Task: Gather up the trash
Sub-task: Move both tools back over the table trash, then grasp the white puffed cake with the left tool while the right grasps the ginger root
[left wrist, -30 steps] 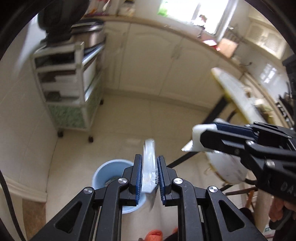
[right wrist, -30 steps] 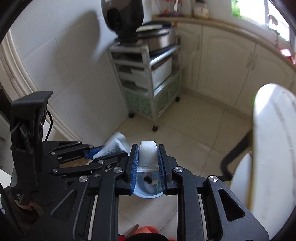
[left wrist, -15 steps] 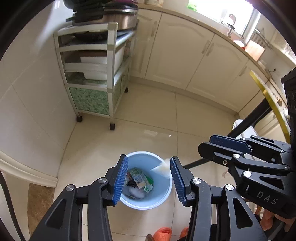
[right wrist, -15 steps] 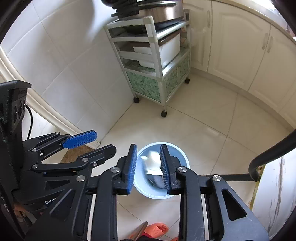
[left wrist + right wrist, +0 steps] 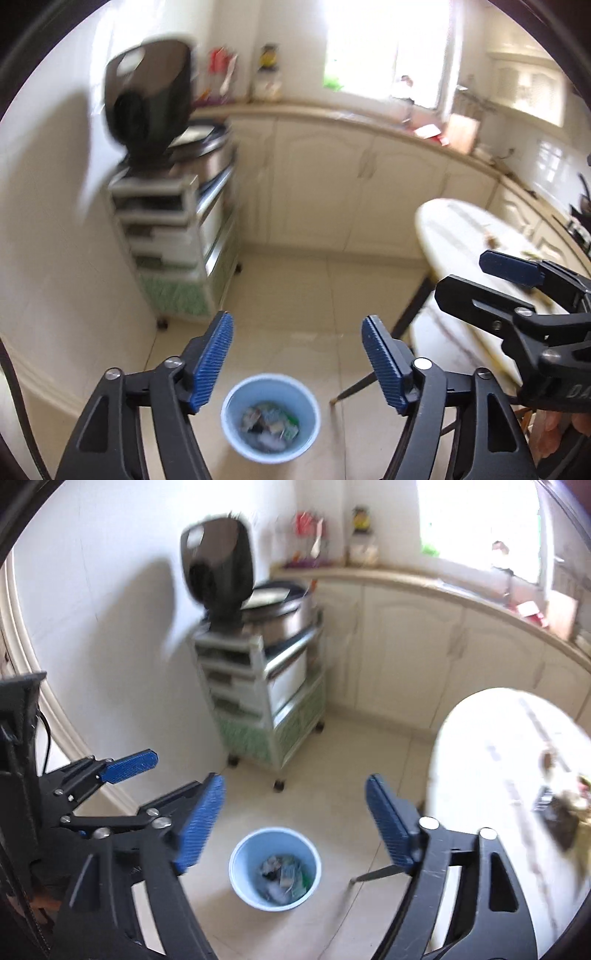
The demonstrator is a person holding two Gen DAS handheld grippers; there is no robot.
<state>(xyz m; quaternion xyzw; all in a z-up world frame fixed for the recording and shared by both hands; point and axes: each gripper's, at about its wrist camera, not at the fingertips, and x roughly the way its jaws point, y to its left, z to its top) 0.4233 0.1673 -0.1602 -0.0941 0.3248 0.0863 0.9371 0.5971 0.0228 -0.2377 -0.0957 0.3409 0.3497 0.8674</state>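
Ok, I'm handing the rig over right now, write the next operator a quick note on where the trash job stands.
Left claw: open, empty, above the blue bin.
Right claw: open, empty, also above the bin.
Bin: on the floor beside the white table, with wrappers and scraps inside.
Done: nothing is held in either claw; trash is in the bin.
Left: some dark and yellowish bits sit on the table's right edge, too blurred to identify. Probably the next pickup; check the table for more.

A wheeled cart (image 5: 266, 701) carrying a cooker (image 5: 280, 609) stands far left by cream cabinets (image 5: 424, 657); a white table (image 5: 517, 775) sits right.
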